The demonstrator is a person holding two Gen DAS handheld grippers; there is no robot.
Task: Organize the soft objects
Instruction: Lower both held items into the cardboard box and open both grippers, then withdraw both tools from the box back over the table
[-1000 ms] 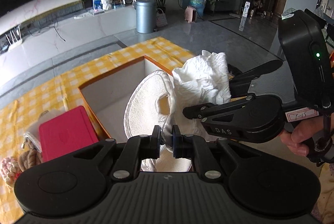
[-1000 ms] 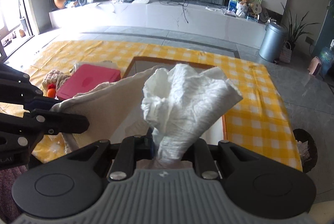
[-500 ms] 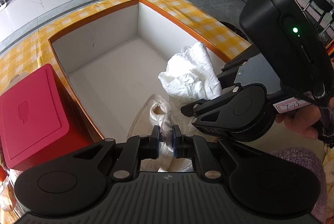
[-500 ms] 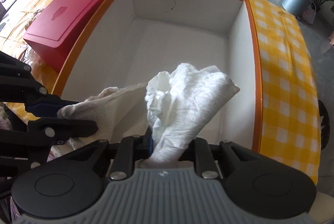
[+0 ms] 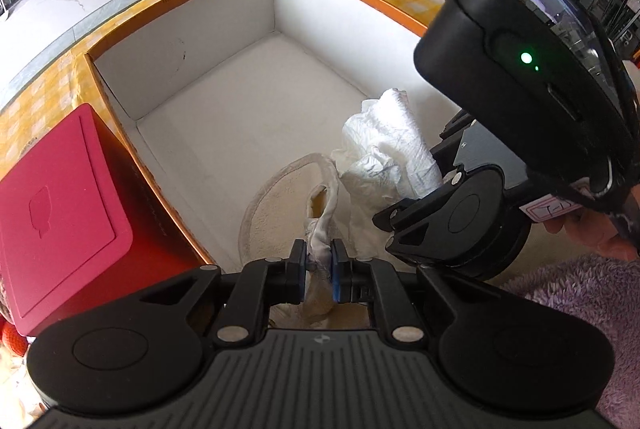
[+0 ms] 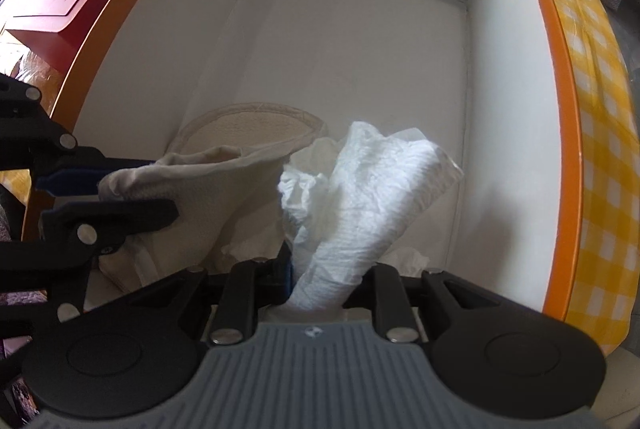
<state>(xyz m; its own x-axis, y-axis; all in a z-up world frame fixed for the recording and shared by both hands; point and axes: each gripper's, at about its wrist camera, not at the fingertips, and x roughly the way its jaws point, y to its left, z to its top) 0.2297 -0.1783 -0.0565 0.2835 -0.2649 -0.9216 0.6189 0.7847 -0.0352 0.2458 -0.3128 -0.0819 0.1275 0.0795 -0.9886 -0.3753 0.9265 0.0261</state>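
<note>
- The orange-rimmed box (image 6: 556, 77), white inside, stands open on the yellow checked surface (image 6: 600, 117); apart from the two soft things we hold over its near end, we can see nothing lying on its floor
- A red lidded box (image 5: 60, 205) sits just beside the orange-rimmed one, touching its left wall as far as we can tell
- The cream round pad (image 6: 248, 133) hangs into the box at the near-left, its far edge resting on or just above the floor; its gathered end runs back towards us into the left tongs (image 5: 319, 265), which are clenched on that cloth
- The white crumpled cloth (image 6: 360, 185) stands up from the right tongs (image 6: 320, 293), which grasp its lower end; its long axis leans up and away to the right, just beside the pad and touching it
- We judge that both bundles already sit inside the box walls, so the coming move turns on the floor lying straight below each pair of tongs: lower a little, then let go
- The left side looks nearer to the floor
</note>
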